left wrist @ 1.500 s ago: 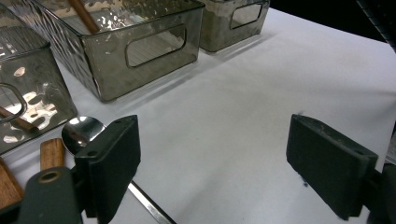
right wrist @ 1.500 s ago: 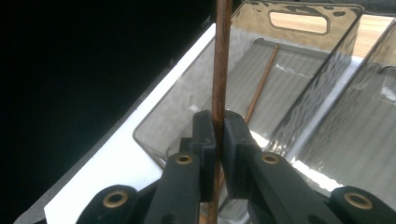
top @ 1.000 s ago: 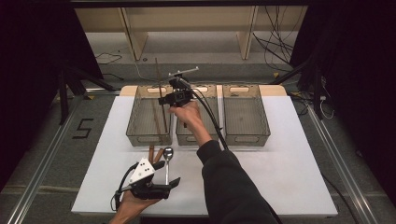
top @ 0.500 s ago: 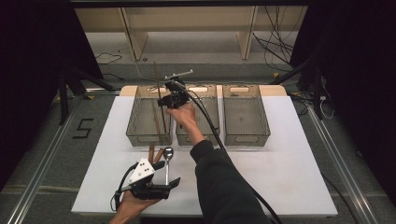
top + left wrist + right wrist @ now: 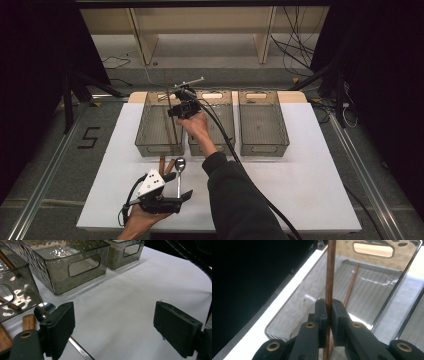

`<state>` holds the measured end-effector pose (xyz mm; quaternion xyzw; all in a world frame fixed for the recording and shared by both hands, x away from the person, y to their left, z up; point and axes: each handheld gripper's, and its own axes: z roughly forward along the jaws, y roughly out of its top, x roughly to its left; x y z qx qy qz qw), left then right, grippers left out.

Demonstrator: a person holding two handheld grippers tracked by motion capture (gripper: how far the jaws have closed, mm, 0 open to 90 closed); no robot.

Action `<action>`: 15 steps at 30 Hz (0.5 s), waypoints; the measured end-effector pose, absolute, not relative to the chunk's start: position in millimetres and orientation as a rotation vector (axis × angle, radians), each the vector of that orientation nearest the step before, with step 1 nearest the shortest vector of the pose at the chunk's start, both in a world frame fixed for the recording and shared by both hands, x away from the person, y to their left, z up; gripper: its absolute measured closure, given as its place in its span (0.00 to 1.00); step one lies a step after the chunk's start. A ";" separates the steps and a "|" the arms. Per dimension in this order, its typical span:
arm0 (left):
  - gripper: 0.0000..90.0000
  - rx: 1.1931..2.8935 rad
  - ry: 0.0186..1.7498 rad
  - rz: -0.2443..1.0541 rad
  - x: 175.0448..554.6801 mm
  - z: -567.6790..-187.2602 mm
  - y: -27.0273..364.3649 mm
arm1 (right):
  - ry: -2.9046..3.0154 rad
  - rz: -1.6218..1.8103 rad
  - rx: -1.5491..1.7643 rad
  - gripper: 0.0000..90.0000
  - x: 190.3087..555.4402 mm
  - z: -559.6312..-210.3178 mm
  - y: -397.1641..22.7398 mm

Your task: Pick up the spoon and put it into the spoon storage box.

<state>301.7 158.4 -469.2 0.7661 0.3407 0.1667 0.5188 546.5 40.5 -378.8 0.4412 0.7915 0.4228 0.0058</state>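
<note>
Three smoky translucent plastic bins stand in a row on the white table top (image 5: 300,190), and the leftmost bin (image 5: 150,131) serves as the landmark here. Above that bin, the right gripper (image 5: 329,315) has its black jaws pressed tight on a slender dark brown wooden chopstick (image 5: 330,272), which stands roughly upright between the pads. In the high view this stick (image 5: 168,100) rises over the bin's open top, with the right gripper (image 5: 172,112) beside the bin's right wall. A second brown chopstick (image 5: 351,282) lies flat on the bin's ribbed floor. In front of the bin, near its front wall, rest a shiny metal spoon (image 5: 179,170) and brown wooden handles (image 5: 165,164). Nearer the person than these, the left gripper (image 5: 182,196) sits low over the table, its jaws spread wide with nothing between them.
</note>
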 end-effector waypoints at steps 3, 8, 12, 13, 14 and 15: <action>0.19 1.836 0.818 0.400 301.7 -469.2 158.5 | 2.483 1.304 1.388 0.94 546.6 -381.0 41.2; 0.19 1.833 0.820 0.400 301.7 -469.1 158.6 | 2.488 1.301 1.393 0.92 546.4 -384.1 42.9; 0.19 1.834 0.822 0.401 301.9 -469.0 159.2 | 2.499 1.339 1.414 0.66 547.9 -383.8 41.4; 0.19 1.836 0.821 0.402 302.0 -469.0 159.5 | 2.497 1.349 1.409 0.63 547.8 -382.7 40.3; 0.19 1.833 0.823 0.403 302.0 -469.1 159.4 | 2.495 1.358 1.408 0.60 547.8 -381.2 39.0; 0.19 1.836 0.821 0.406 302.3 -468.9 159.9 | 2.492 1.363 1.412 0.57 547.7 -379.9 38.1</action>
